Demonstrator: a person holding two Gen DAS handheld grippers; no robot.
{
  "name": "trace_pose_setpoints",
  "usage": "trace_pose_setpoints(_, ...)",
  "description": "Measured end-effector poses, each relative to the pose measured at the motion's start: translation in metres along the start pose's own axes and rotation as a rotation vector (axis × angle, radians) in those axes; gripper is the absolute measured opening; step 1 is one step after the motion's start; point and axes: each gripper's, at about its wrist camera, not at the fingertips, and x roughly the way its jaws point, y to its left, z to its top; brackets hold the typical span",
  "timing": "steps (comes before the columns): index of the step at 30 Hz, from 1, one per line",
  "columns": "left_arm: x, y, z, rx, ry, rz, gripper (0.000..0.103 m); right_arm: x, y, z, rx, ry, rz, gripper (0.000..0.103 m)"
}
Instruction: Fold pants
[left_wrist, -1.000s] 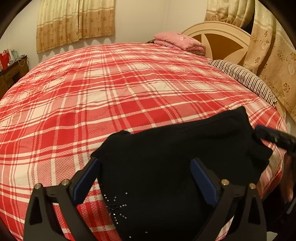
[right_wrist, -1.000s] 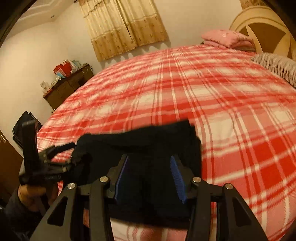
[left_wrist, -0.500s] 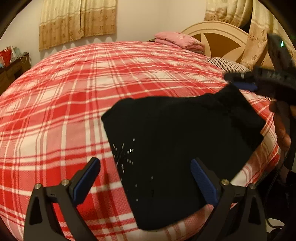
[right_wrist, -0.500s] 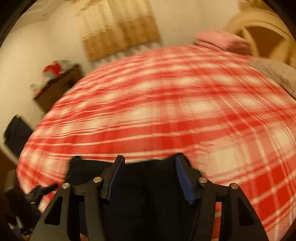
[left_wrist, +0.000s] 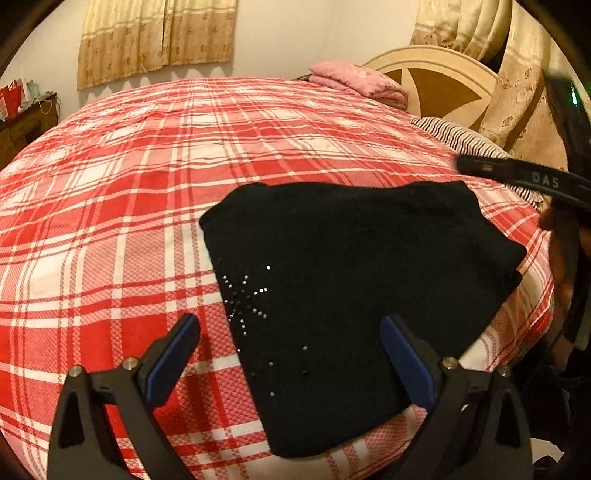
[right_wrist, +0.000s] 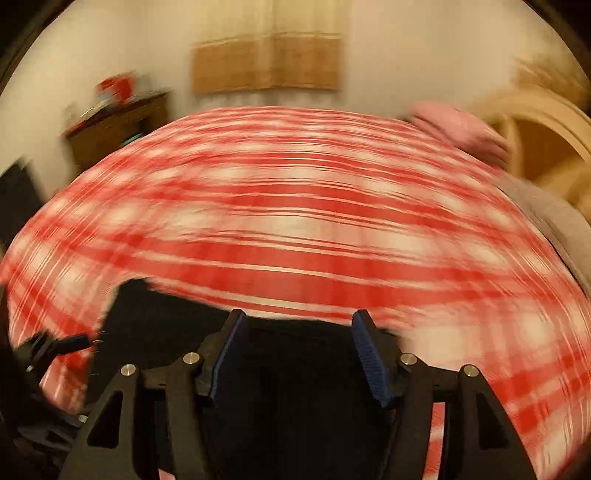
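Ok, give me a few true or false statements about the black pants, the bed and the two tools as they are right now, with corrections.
1. The folded black pants lie on a red and white plaid bedspread. True.
2. The left tool is clamped shut on the pants. False: its jaws stand wide open, with nothing pressed between its blue pads.
3. A folded pink blanket sits at the far end of the bed, by the cream headboard. True.
4. The pants carry a large white printed logo. False: they show only small shiny studs in a starburst pattern.
5. The right tool grips the striped pillow. False: its jaws are open, over the pants.
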Motion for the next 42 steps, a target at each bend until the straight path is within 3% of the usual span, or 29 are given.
trace_pose_setpoints(2, 0.001, 0.0, 0.0, -0.011, 0.003, -0.005, 0.101, -0.012, -0.032, -0.005, 0.099, -0.027, -0.043, 0.061)
trace_pose_setpoints(4, 0.002, 0.0, -0.001, -0.02, 0.004, -0.008, 0.101, -0.019, -0.044, -0.01, 0.139, -0.046, -0.008, 0.061)
trace_pose_setpoints(6, 0.001, -0.001, -0.001, -0.021, 0.005, -0.003, 0.101, -0.019, -0.038, -0.014, 0.134, -0.045, 0.092, 0.061)
trace_pose_setpoints(7, 0.0, -0.001, -0.001, -0.017, 0.003, 0.0, 0.101, -0.017, -0.029, -0.018, 0.126, -0.037, 0.217, 0.061)
trace_pose_setpoints(9, -0.002, -0.003, -0.001, 0.001, -0.002, 0.017, 0.101, -0.006, -0.014, -0.022, 0.097, 0.001, 0.316, 0.061)
trace_pose_setpoints(11, -0.003, -0.003, -0.001, 0.006, -0.004, 0.022, 0.101, 0.013, -0.006, -0.027, 0.066, 0.027, 0.276, 0.061)
trace_pose_setpoints(13, -0.001, -0.003, -0.001, 0.01, 0.003, 0.02, 0.102, 0.041, -0.016, -0.03, 0.084, 0.09, 0.164, 0.061)
trace_pose_setpoints(17, -0.002, -0.004, -0.002, 0.012, 0.0, 0.031, 0.102, 0.028, -0.018, -0.016, 0.129, 0.06, 0.224, 0.061)
trace_pose_setpoints(20, -0.003, -0.004, -0.001, 0.009, -0.002, 0.03, 0.102, 0.015, 0.007, -0.002, 0.058, 0.017, 0.366, 0.061)
trace_pose_setpoints(23, -0.004, -0.003, -0.002, 0.007, 0.003, 0.03, 0.102, 0.027, 0.033, 0.008, 0.072, 0.046, 0.572, 0.061)
trace_pose_setpoints(25, -0.005, -0.003, -0.002, 0.011, 0.004, 0.032, 0.102, 0.046, 0.048, 0.011, 0.099, 0.087, 0.64, 0.061)
trace_pose_setpoints(27, -0.005, -0.002, -0.003, 0.013, 0.006, 0.032, 0.102, 0.074, 0.058, 0.006, 0.145, 0.177, 0.632, 0.061)
trace_pose_setpoints(29, -0.003, -0.002, -0.004, 0.011, 0.014, 0.028, 0.102, 0.102, 0.057, -0.002, 0.171, 0.261, 0.572, 0.061)
trace_pose_setpoints(36, -0.003, -0.001, -0.004, -0.004, 0.013, 0.018, 0.103, 0.086, 0.06, 0.0, 0.104, 0.2, 0.507, 0.061)
trace_pose_setpoints(42, 0.0, 0.004, 0.003, -0.006, 0.023, -0.018, 0.103, 0.035, 0.002, -0.01, 0.146, 0.088, 0.412, 0.061)
